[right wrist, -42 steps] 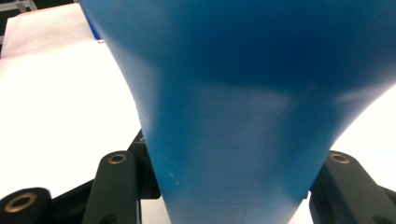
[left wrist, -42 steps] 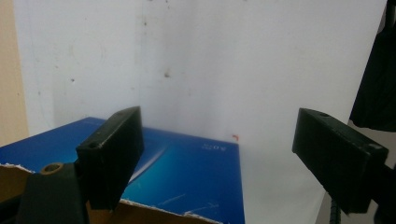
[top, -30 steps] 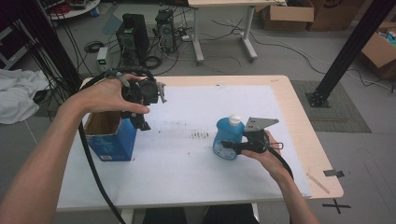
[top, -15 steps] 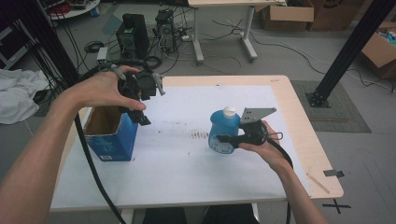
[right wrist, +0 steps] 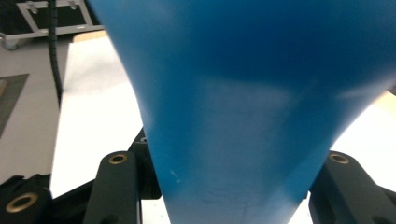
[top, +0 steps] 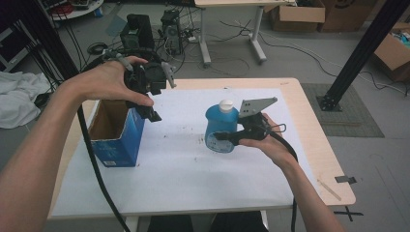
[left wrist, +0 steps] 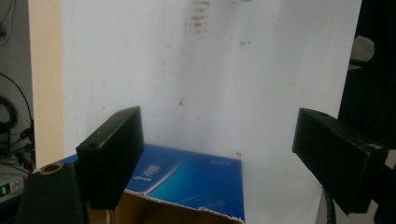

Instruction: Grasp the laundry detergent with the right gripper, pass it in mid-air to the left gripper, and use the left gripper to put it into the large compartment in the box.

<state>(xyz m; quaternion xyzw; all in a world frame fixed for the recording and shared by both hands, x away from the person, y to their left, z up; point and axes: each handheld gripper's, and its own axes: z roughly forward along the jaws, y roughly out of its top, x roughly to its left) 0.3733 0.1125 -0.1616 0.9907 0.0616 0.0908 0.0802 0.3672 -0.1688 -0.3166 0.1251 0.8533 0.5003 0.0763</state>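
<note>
A blue bottle (top: 220, 128) with a white cap hangs upright above the white table sheet (top: 183, 164), right of centre. My right gripper (top: 223, 137) is shut on its lower body; in the right gripper view the blue bottle (right wrist: 233, 116) sits tight between both jaws. An open blue cardboard box (top: 116, 129) stands at the left of the table. My left gripper (top: 150, 115) hovers over the box's right edge, pointing down, open with nothing between its jaws. In the left gripper view the box (left wrist: 187, 182) lies just below the spread jaws.
The wooden table (top: 319, 135) has bare edges around the sheet. Behind it on the floor are computer cases (top: 138, 29), cables and a desk leg (top: 256, 29). A black post (top: 358, 53) rises at the right. Cardboard boxes (top: 394, 53) sit at the far right.
My right gripper has lifted the blue bottle off the table and carried it slightly left. My left gripper has risen above the box.
</note>
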